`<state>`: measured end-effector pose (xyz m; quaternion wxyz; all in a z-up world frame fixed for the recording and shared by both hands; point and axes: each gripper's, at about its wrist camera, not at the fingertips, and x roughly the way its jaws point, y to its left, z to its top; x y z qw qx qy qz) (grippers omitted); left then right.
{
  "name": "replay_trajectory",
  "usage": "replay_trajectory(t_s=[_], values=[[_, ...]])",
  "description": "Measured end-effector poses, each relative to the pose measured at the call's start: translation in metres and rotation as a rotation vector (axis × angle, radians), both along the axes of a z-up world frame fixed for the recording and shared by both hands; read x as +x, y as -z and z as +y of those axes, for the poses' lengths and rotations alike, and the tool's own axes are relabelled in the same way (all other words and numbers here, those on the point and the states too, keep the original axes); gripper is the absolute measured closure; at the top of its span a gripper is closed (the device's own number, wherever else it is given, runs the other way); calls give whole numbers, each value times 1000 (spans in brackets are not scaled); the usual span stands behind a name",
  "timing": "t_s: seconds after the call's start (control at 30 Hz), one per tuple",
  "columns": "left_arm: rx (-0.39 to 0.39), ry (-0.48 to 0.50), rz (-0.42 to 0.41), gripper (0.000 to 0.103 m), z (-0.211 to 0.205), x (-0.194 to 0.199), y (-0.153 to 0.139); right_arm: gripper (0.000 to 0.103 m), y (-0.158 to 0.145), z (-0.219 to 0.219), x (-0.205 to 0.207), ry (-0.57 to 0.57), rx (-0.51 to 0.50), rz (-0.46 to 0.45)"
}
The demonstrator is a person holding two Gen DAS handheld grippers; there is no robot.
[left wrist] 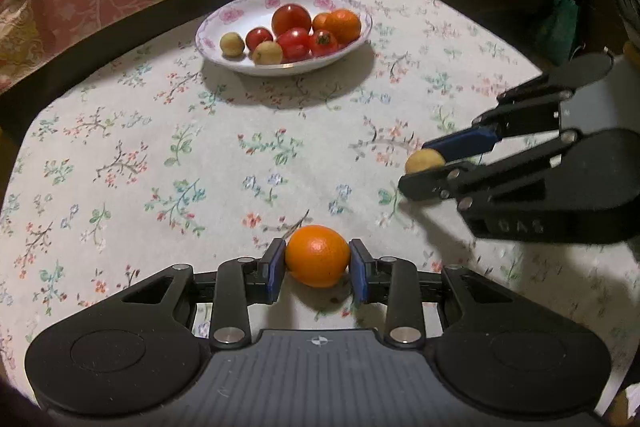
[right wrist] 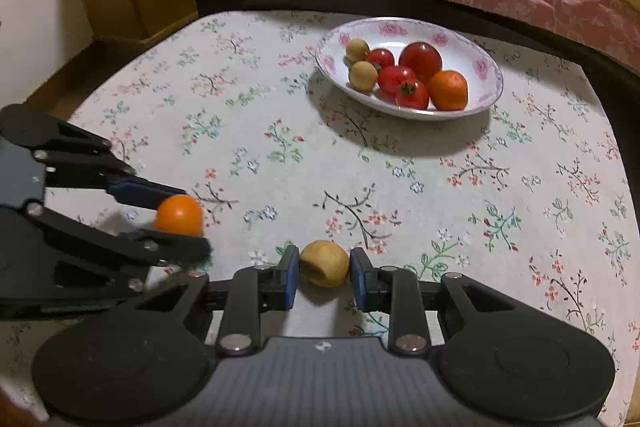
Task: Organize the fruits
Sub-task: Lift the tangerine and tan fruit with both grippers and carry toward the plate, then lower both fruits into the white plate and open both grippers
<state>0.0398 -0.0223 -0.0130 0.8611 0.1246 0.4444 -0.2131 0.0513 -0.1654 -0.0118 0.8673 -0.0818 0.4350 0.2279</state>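
Reading the black housing of the right gripper (left wrist: 426, 163) gives only faint embossed characters, too blurred to make out; nothing else carries writing. Left gripper (left wrist: 318, 259) has its blue pads pressed on both sides of a smooth, round orange (left wrist: 318, 255) resting on the floral tablecloth (left wrist: 160, 155) — well short of the flower-rimmed plate (left wrist: 224, 23), nearer the cameras. Right gripper is clamped on a small tan, dimpled fruit (right wrist: 325, 263), also on the cloth and well apart from that plate, which holds red tomatoes (left wrist: 291, 19), two more tan fruits and other oranges.
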Motion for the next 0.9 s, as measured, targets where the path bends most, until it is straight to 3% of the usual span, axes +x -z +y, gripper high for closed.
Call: replay_trajectory(t_s=[0.9], values=[[-93, -89, -119, 62, -18, 64, -38, 81, -39, -21, 46, 139, 128, -84]])
